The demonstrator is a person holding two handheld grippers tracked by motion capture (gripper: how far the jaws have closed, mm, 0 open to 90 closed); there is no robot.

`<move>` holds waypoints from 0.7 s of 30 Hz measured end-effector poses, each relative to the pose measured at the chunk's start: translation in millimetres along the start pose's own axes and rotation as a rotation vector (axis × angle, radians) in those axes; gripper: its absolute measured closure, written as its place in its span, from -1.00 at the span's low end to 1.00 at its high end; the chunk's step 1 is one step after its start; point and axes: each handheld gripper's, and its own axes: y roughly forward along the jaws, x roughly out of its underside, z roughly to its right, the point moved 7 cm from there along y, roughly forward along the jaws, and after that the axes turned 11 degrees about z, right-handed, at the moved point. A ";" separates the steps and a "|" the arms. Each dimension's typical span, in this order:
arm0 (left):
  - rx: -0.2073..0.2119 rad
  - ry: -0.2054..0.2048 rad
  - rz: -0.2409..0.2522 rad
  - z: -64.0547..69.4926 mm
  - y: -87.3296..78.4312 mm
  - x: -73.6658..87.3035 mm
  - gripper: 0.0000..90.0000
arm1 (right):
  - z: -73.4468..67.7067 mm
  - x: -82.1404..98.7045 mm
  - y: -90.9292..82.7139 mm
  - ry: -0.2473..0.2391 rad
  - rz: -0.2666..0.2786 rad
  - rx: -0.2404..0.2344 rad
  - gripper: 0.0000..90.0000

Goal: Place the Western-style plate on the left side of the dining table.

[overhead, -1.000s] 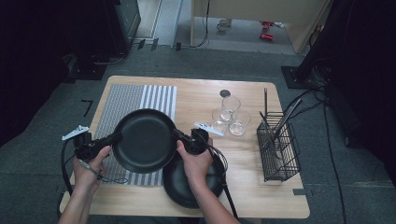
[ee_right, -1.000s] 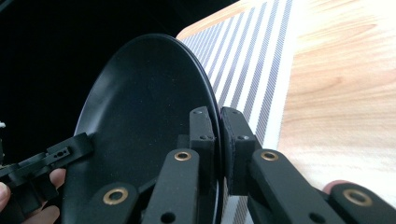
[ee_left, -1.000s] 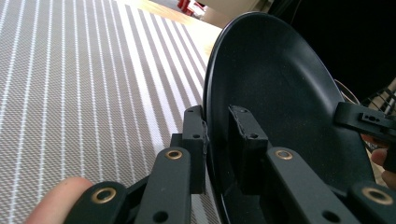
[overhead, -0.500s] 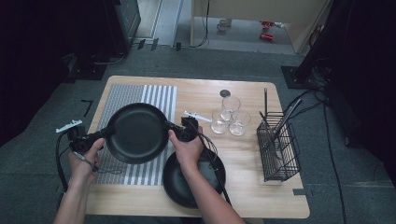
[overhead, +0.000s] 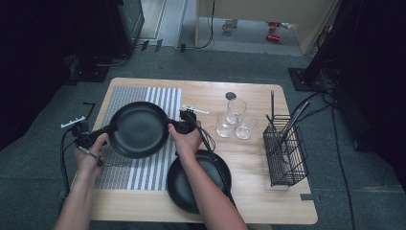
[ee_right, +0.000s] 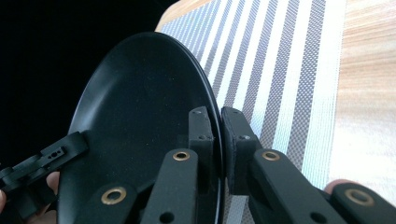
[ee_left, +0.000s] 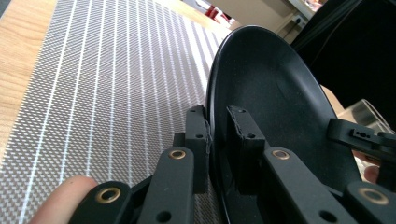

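A black plate [overhead: 139, 128] is held by its opposite rims between two grippers: the left gripper [overhead: 98, 135] is clamped on the rim away from the glasses, the right gripper [overhead: 176, 126] on the rim toward them. In the left gripper view the pads are seen pressed on either side of the plate's edge [ee_left: 275, 116], with little gap between them; the right gripper view shows the same narrow pinch on the rim [ee_right: 140, 107]. The plate is carried level above the striped placemat [overhead: 139, 167], clear of its surface as far as can be judged. The step in hand is judged to be the transfer of the plate onto the placemat. The next move calls for an even lowering by both hands, so that the plate is kept flat, followed by release of both rims once it is seated. A second black plate [overhead: 191, 184] lies on the bench [overhead: 268, 191], just beside the placemat's near corner and beneath the right forearm; it is not in the path. Three glasses [overhead: 234, 122] stand well beyond the placemat's far edge, and a wire rack [overhead: 286, 153] with utensils stands farther off again. Nothing is seen lying on the placemat under the plate.
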 end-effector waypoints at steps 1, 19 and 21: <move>-0.003 -0.003 -0.004 -2.0 2.0 0.1 0.78 | 1.1 -0.7 3.1 -0.002 -0.006 0.005 0.86; -0.089 -0.048 -0.035 -24.6 24.2 8.7 0.76 | 18.3 -0.6 38.1 0.025 -0.105 0.058 0.85; -0.094 -0.052 -0.037 -26.6 24.5 9.0 0.76 | 18.7 0.7 40.3 0.024 -0.106 0.062 0.85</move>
